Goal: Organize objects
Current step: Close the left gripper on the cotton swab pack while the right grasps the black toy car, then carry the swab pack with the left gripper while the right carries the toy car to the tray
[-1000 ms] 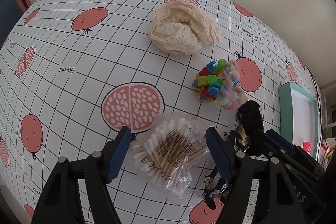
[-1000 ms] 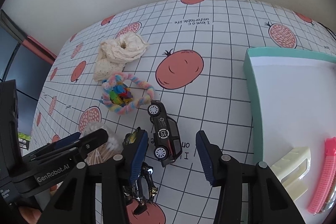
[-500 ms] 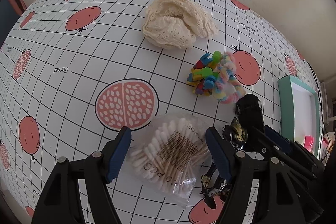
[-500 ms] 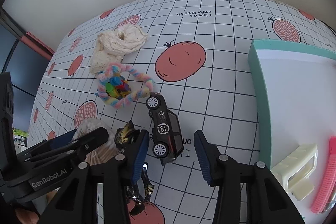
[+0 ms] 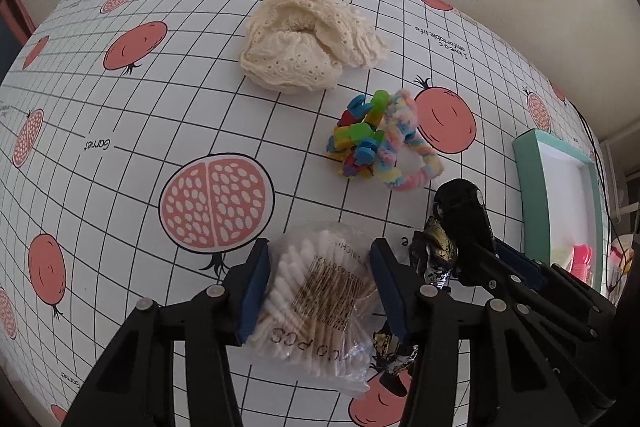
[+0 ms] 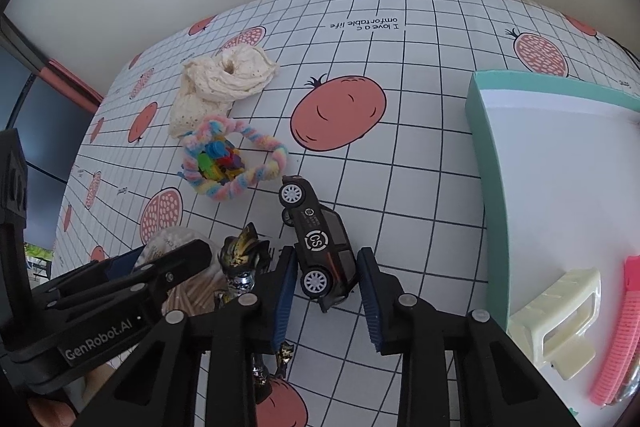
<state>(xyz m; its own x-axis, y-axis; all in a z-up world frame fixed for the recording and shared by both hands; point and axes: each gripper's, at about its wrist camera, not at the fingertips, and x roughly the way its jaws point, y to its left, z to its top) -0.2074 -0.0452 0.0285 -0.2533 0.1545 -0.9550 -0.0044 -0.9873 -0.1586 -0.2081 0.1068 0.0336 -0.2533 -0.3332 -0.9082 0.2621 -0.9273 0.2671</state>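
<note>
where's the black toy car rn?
Right wrist view: black toy car lies on the tablecloth between the closing right gripper jaws, beside the figurine.

We count one bag of cotton swabs, one cream lace scrunchie, one pastel twisted loop, one heap of coloured clips, one black toy car, one gold-and-black figurine, one teal box, two hair clips.
</note>
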